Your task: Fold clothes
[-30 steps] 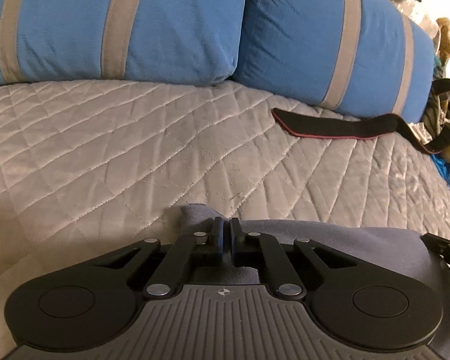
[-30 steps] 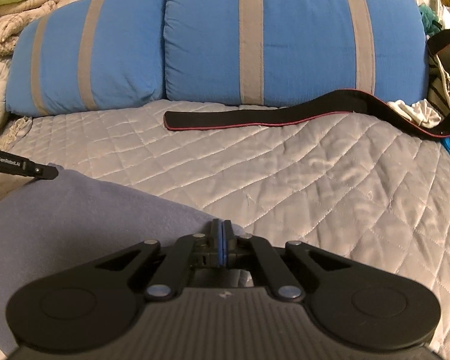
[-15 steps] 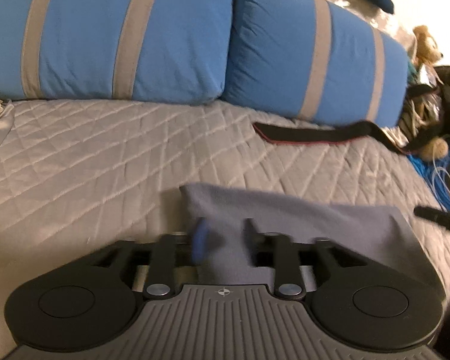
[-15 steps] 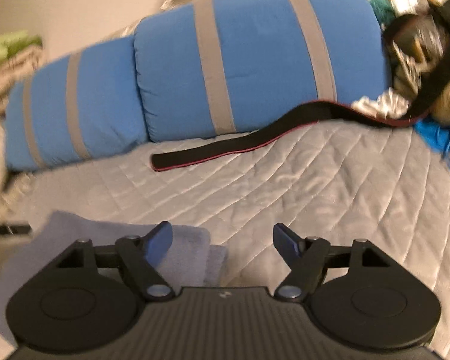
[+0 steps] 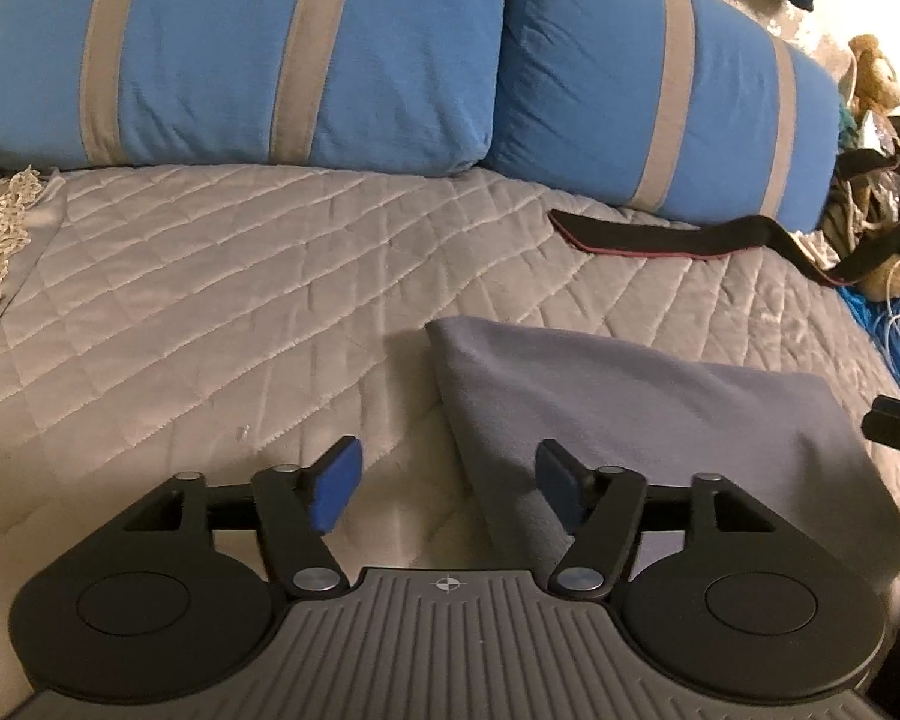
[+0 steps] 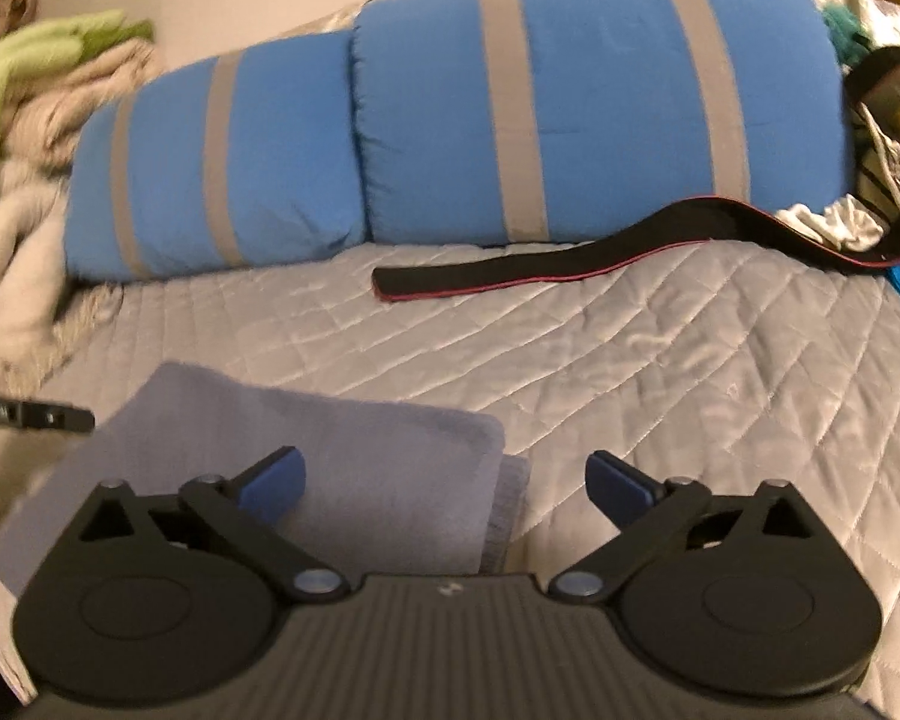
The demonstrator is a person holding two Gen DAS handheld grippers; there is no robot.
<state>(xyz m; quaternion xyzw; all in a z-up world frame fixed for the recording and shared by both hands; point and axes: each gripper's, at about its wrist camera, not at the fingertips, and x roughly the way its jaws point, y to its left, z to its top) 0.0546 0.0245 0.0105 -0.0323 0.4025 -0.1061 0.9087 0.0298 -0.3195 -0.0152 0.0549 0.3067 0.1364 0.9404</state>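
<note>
Both hand-held grippers point(image 5: 447, 483) point(image 6: 444, 483) splayed above folded cloth point(image 5: 630, 414).

Dim, warm indoor light throughout, with a yellowish cast over the quilted bedspread point(image 5: 222, 276). Sharp in the left wrist view; soft and smeared in the right wrist view, worst at the heaped blankets point(image 6: 24, 138) left of the blue pillows point(image 6: 600, 102). Strong fisheye bending toward every edge. Blown-out white glare in the corner above the teddy bear point(image 5: 876, 75). Only soft, shallow shadows under the pillows.
</note>
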